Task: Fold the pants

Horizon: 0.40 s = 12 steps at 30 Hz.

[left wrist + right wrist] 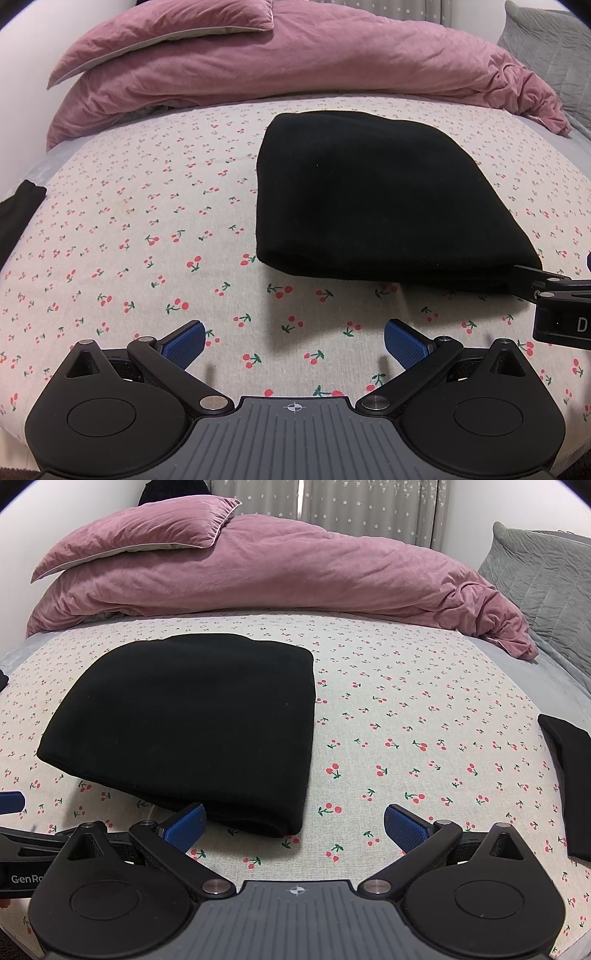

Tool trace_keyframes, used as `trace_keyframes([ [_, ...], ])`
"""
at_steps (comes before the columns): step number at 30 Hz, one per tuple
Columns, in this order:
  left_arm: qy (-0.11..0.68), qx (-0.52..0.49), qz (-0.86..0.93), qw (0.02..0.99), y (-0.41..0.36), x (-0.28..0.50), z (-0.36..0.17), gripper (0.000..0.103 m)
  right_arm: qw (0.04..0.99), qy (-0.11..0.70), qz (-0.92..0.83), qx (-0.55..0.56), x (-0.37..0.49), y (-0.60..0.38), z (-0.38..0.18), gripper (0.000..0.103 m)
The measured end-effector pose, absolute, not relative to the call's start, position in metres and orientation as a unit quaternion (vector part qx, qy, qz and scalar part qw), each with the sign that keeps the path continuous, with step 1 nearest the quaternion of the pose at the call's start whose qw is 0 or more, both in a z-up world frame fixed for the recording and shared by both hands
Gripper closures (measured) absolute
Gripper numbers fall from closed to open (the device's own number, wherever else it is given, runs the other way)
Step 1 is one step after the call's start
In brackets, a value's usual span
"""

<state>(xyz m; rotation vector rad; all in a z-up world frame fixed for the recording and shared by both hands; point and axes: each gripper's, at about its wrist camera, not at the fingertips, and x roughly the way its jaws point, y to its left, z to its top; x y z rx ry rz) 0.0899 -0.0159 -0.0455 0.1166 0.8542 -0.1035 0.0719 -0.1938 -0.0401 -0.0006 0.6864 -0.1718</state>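
Observation:
The black pants (369, 199) lie folded into a thick rectangle on the cherry-print sheet (147, 221). They also show in the right wrist view (192, 720). My left gripper (294, 341) is open and empty, just short of the fold's near left corner. My right gripper (294, 825) is open and empty, at the fold's near right corner. A black finger of the right gripper shows at the right edge of the left wrist view (528, 278), touching the pants' near edge.
A pink duvet (277, 572) and pink pillow (140, 531) lie piled across the far side of the bed. A grey quilted pillow (546, 579) is at the far right. Other black garments lie at the bed's left edge (18, 214) and right edge (572, 775).

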Motion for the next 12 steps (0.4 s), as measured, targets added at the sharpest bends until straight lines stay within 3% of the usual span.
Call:
trace_keyframes([
  [12,0.417,0.059,-0.063,0.905,-0.0126,0.0856,-0.0467,0.000,0.937,0.338,-0.084,0.000,0.0726,-0.1950,-0.0425,0.000],
])
